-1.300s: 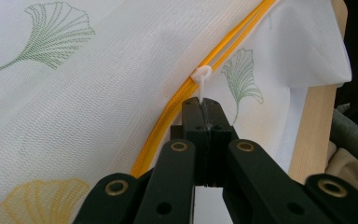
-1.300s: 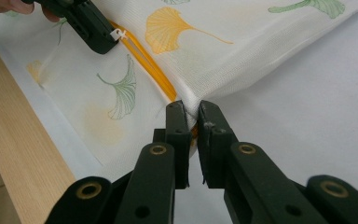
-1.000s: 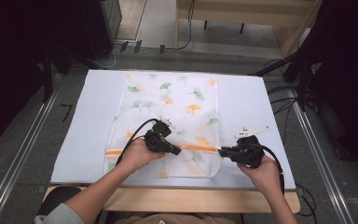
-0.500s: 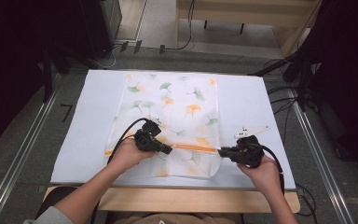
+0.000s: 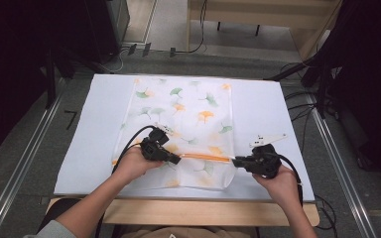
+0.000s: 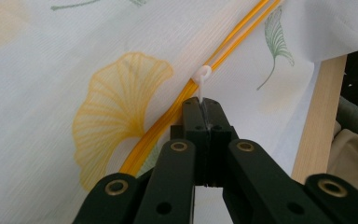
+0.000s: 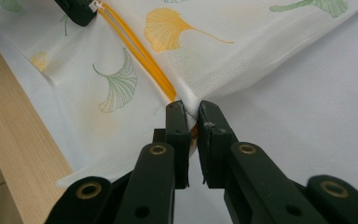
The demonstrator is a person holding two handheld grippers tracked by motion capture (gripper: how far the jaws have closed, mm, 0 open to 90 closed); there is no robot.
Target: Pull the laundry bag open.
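Observation:
A white mesh bag (image 5: 188, 109) printed with green and orange ginkgo leaves lies flat on the table. An orange zipper (image 5: 206, 157) runs across it near its front end. My left gripper (image 5: 177, 159) is shut on the white zipper pull (image 6: 203, 77), partway along the zipper. My right gripper (image 5: 235, 161) is shut on the bag's right edge, where the zipper (image 7: 140, 56) ends. In the right gripper view the cloth (image 7: 223, 60) bunches up between the jaws, and the left gripper (image 7: 91, 10) shows at the zipper's far end.
The bag rests on a white sheet (image 5: 278, 109) that covers the table. The wooden front edge (image 5: 203, 213) lies close behind both hands. Metal rails (image 5: 34, 148) flank the table, and cables (image 5: 302, 106) trail on the floor at the right.
My left gripper has slid left along the zipper with the pull in it, so more orange zipper shows between the grippers. The right gripper has held its place.

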